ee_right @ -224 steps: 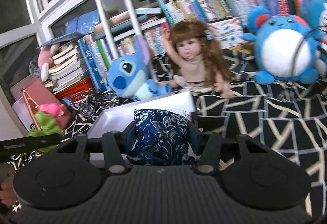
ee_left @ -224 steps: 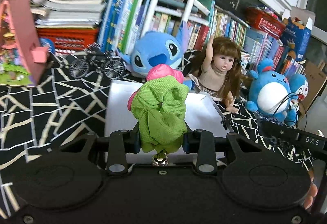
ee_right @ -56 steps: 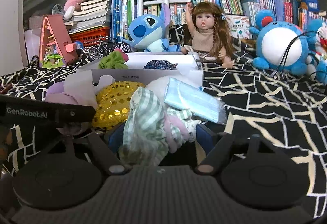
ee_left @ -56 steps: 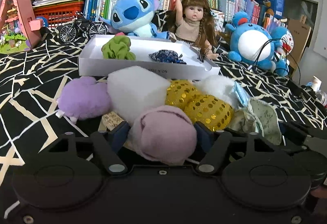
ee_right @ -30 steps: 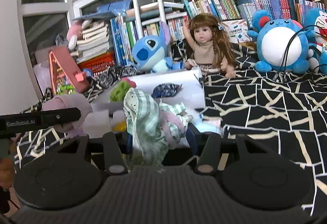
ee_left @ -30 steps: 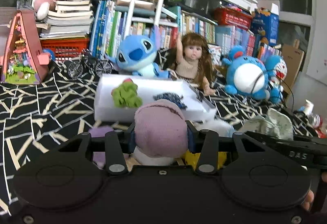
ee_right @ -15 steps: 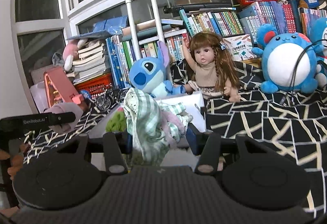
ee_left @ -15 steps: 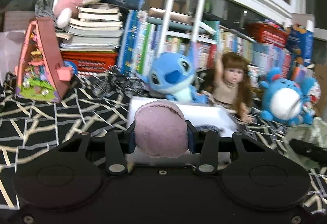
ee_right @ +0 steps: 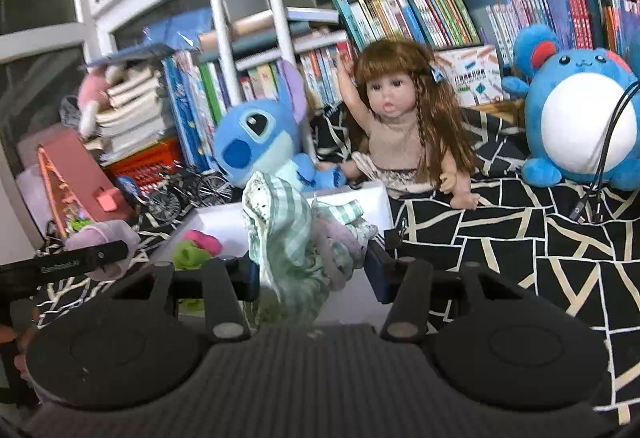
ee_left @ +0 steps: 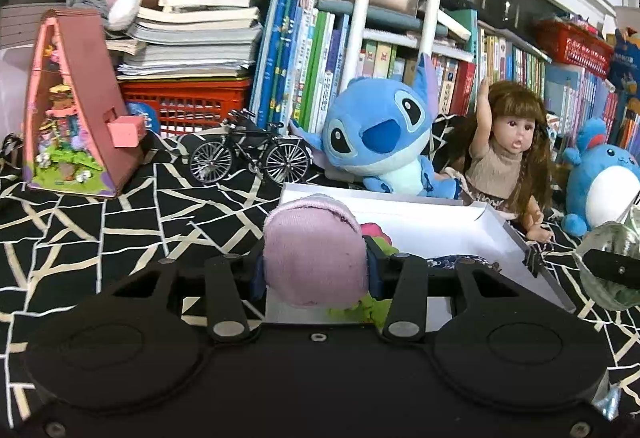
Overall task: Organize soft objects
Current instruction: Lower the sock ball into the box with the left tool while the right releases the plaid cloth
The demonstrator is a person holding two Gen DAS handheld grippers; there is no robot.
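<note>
My left gripper [ee_left: 315, 268] is shut on a rolled lilac sock [ee_left: 314, 252], held just over the near left corner of the white box [ee_left: 496, 242]. Below the sock, part of a green and pink scrunchie [ee_left: 372, 308] shows in the box, and a dark blue patterned cloth [ee_left: 460, 262] lies further right. My right gripper [ee_right: 310, 272] is shut on a green checked cloth bundle [ee_right: 296, 234] over the near side of the same white box [ee_right: 218, 220]. The scrunchie [ee_right: 192, 250] lies at the box's left. The left gripper [ee_right: 80, 262] with its sock shows at the left edge.
Behind the box sit a blue plush alien [ee_left: 380, 142], a long-haired doll [ee_left: 508, 158] and a round blue plush [ee_right: 580, 122]. A model bicycle [ee_left: 248, 158] and a pink toy house [ee_left: 72, 110] stand at left. Books fill the back. A black cable [ee_right: 600, 162] trails at right.
Both grippers have carried their loads forward toward the white box, which now looms larger and lies under them. The pile of soft things has dropped out of sight.
</note>
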